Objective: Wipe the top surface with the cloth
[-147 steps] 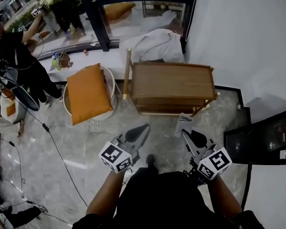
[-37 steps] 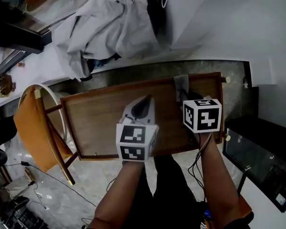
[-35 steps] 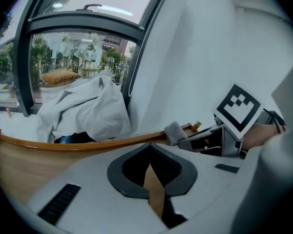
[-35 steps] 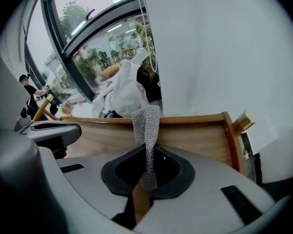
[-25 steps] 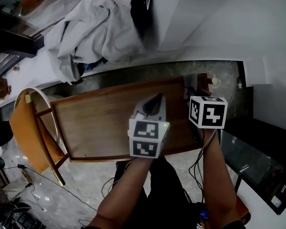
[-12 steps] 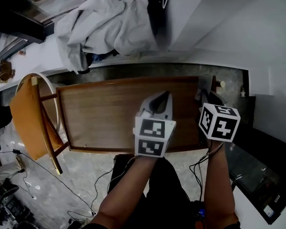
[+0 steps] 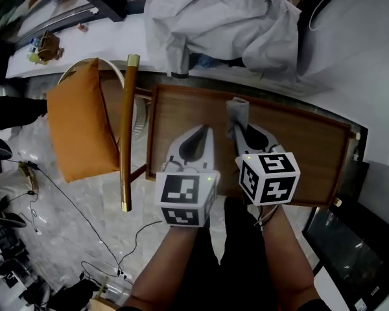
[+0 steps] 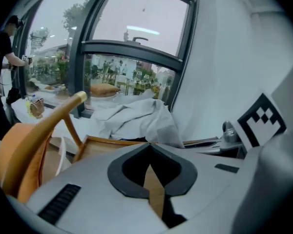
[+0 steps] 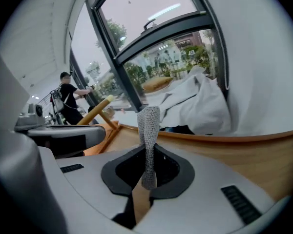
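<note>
- head view: judged mid-wipe. right gripper (image 7: pixel 245 135) holds the grey cloth (image 7: pixel 236 112) over the middle of the wooden worktop (image 7: pixel 181 112), near its far rim. i cannot tell whether cloth touches wood. left gripper (image 7: pixel 196 138) hovers just beside it.
- left gripper view: fingers closed, nothing between them.
- right gripper view: fingers clamped on the cloth's lower end; the knit-textured strip stands upright, narrow. next move likely calls for laying it flat and sweeping sideways.

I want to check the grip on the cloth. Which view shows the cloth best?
The right gripper view: the cloth stands upright, pinched by the right gripper. The head view shows it only as a small grey strip. The left gripper view does not show it.
</note>
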`<state>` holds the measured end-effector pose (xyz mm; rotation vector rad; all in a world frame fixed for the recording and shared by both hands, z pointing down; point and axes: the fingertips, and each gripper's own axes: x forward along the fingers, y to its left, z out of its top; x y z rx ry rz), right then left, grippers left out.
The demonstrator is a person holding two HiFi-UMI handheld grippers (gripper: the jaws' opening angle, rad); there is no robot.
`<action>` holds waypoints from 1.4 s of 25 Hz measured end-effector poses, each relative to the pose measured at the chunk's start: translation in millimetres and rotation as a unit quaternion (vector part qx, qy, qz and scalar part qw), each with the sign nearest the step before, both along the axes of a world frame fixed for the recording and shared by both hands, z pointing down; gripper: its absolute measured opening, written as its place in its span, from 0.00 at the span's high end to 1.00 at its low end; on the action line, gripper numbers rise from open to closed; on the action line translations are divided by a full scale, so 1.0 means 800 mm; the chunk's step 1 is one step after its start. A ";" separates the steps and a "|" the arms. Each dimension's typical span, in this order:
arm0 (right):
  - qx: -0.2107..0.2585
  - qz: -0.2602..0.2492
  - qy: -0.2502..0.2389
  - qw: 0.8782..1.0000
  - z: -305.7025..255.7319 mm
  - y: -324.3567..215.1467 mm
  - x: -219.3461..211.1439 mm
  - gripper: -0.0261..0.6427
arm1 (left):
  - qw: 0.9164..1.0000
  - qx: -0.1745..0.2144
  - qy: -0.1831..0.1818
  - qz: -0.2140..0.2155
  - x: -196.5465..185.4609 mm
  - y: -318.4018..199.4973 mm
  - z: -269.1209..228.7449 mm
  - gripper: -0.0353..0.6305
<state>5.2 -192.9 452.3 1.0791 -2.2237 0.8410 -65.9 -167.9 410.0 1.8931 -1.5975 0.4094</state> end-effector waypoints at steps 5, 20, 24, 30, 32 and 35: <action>-0.014 -0.026 -0.025 0.999 0.011 0.025 -0.110 0.91 | 0.999 0.000 -0.011 -0.030 -0.088 0.029 -0.015 0.93; -0.077 -0.027 -0.040 0.996 0.070 0.047 -0.235 0.91 | 0.999 0.031 0.000 -0.031 -0.167 0.039 -0.048 0.93; -0.087 -0.029 0.001 0.996 0.091 0.050 -0.228 0.91 | 0.999 0.029 0.005 -0.028 -0.166 0.040 -0.043 0.93; -0.084 -0.017 0.060 0.994 0.102 0.050 -0.185 0.91 | 1.000 0.014 0.007 -0.017 -0.153 0.043 -0.026 0.93; -0.087 -0.008 0.070 0.994 0.102 0.049 -0.165 0.91 | 1.000 0.008 0.008 -0.013 -0.140 0.042 -0.019 0.93; -0.089 0.010 0.083 0.992 0.099 0.046 -0.125 0.91 | 1.000 -0.004 0.012 0.000 -0.116 0.041 -0.006 0.93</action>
